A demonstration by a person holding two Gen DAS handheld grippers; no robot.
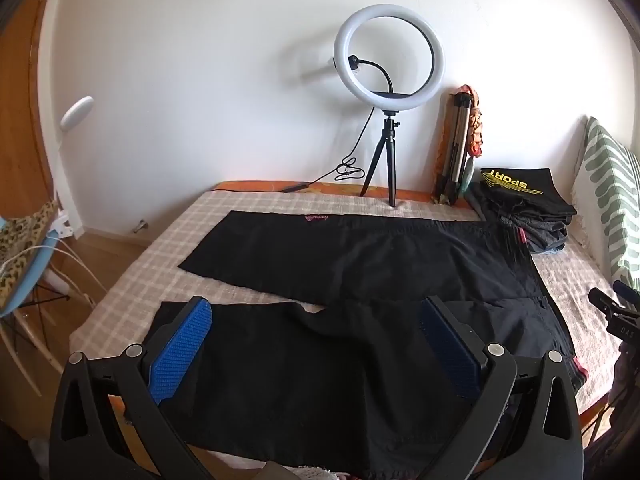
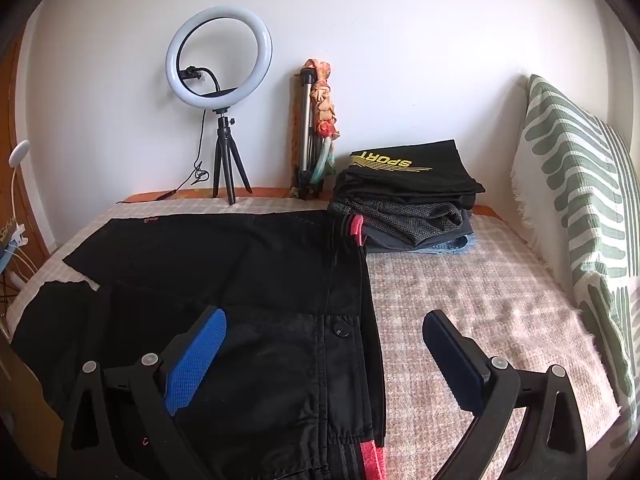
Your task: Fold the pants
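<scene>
Left wrist view: left gripper (image 1: 316, 342) wide apart, holding nothing, over near leg of black pants (image 1: 360, 256); pants flat on bed (image 1: 136, 280); ring light (image 1: 389, 58) far.
Right wrist view: right gripper (image 2: 324, 350) wide apart, empty, over waistband; clothes pile (image 2: 408, 200) far right.

Black pants (image 1: 360, 256), pink-red waistband trim. Bed cover (image 2: 472, 292) beige-white plaid. Far folded black shirt (image 2: 412, 172), yellow "SPORT" print. Right cushion (image 2: 580, 184) white, green stripes. Gripper pads (image 1: 182, 350) blue, dotted.

Checked bed (image 1: 132, 272) bearing black pants (image 1: 360, 256)
</scene>
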